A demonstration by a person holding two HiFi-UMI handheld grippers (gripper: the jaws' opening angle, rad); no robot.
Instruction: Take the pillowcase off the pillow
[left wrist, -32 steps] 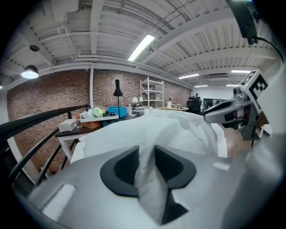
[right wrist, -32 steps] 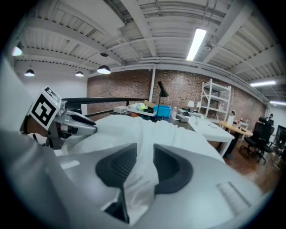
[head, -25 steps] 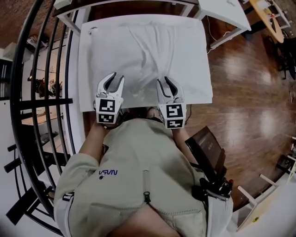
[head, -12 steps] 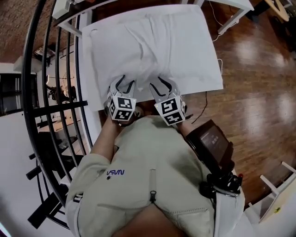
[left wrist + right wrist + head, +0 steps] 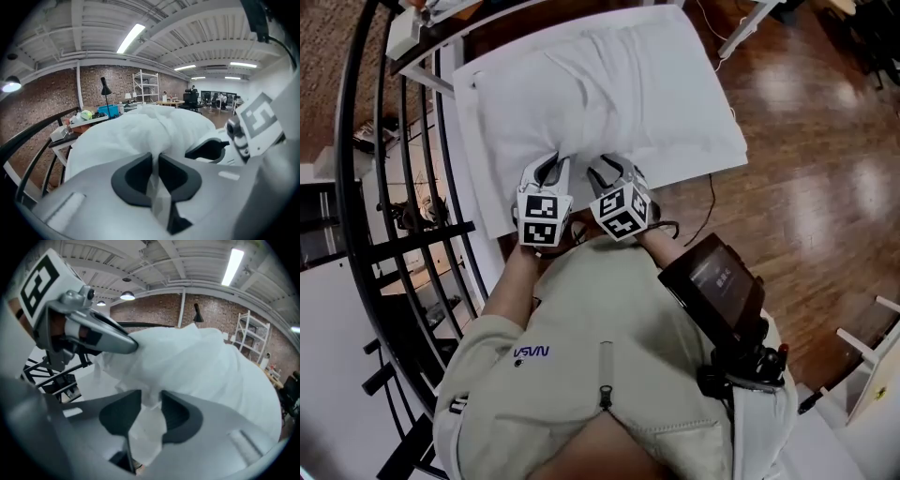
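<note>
Pinching pillowcase (image 5: 609,94) near edge: left claw (image 5: 553,164) just closed on it; right claw (image 5: 602,167) opening, fabric loose between.

Pillow (image 5: 600,94) lies on the bench (image 5: 483,178), upper centre of the head view; railing (image 5: 366,187) at left, floor (image 5: 806,187) at right, person (image 5: 600,375) below.

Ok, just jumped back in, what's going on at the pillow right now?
A person works both grippers at the near edge of the white pillow on the table. The left gripper has just closed its jaws on a fold of the pillowcase. The right gripper, close beside it, has just been opening; its jaws stand apart with cloth between them. The case is not yet off.
</note>
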